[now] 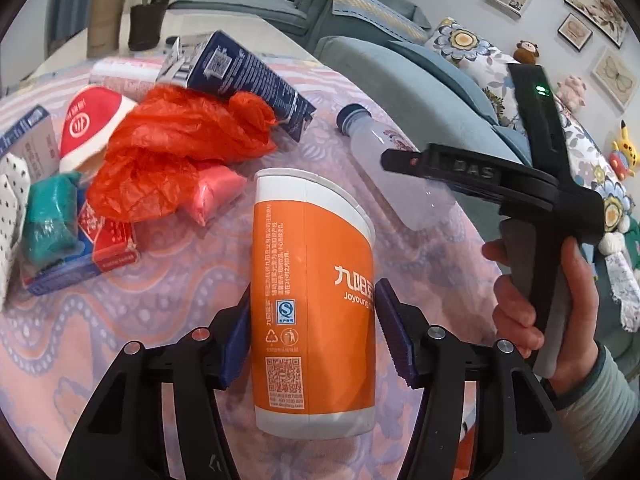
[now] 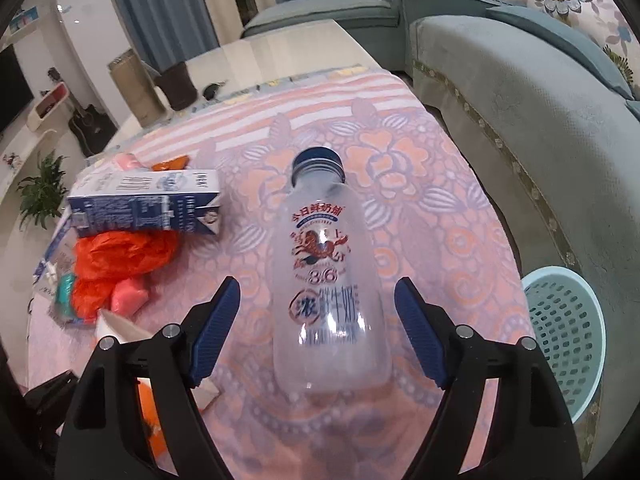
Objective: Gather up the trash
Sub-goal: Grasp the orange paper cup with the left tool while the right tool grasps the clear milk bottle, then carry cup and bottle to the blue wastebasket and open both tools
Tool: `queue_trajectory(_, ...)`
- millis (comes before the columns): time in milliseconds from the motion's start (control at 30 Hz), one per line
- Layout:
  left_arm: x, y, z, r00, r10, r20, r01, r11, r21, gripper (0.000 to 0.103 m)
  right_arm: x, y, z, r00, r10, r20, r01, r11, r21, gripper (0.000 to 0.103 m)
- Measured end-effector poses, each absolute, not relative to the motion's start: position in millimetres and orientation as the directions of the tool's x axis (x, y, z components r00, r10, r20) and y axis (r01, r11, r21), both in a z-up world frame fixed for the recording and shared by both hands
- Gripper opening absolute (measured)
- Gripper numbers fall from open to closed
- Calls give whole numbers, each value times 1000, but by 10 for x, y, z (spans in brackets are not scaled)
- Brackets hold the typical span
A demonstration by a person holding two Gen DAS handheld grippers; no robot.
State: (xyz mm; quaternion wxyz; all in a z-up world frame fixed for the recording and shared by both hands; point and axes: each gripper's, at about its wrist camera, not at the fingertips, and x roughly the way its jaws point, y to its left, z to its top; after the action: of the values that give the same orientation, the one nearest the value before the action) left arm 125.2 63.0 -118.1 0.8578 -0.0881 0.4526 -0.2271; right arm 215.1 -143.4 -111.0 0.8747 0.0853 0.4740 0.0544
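Left wrist: your left claw (image 1: 312, 332) pinches the orange paper cup (image 1: 312, 300), just beside the red plastic bag (image 1: 168, 160).

Right wrist: your right claw (image 2: 318, 328) spread, straddling the milk bottle (image 2: 326, 280) lying on the tabletop (image 2: 420, 200); blue basket (image 2: 568, 340) beside it.

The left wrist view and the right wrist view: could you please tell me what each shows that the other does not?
Only the left wrist view shows the orange paper cup between the left claw pads, and the right hand. Only the right wrist view shows the blue basket beside the table. Both show the plastic bottle, milk carton and red bag.
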Motion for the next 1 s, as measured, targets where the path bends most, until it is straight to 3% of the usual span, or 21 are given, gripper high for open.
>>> queue_trajectory(100,1190,577,-1064,559,-406,-723,304,912,-276,54,2227,-1402,-1143,543,146,-827,-12,986,166,73)
queue_trajectory(133,1160,578,-1022,578,-403,-709,306,913,-270,54,2233,-1382,-1149,546,143,-825,-18,987,159,67)
queue_trajectory(167,1138,590,-957,602,-403,-689,306,914,-267,54,2250,-1355,-1156,545,140,-827,-33,989,145,54)
queue_trajectory(200,1133,597,-897,620,-392,-680,298,919,-258,54,2252,-1347,-1159,545,138,-827,-39,989,140,53)
queue_trajectory(567,1129,131,-146,710,-404,-577,368,911,-185,54,1844,-2002,-743,658,186,-730,0,969,248,52)
queue_trajectory(833,1168,-881,150,695,-483,-532,499,857,-127,54,1178,-3105,-410,772,-4,-636,175,963,206,52)
queue_trajectory(1000,1208,-1607,110,627,-539,-562,592,799,-106,54,743,-3781,-542,763,-100,-638,311,923,227,52)
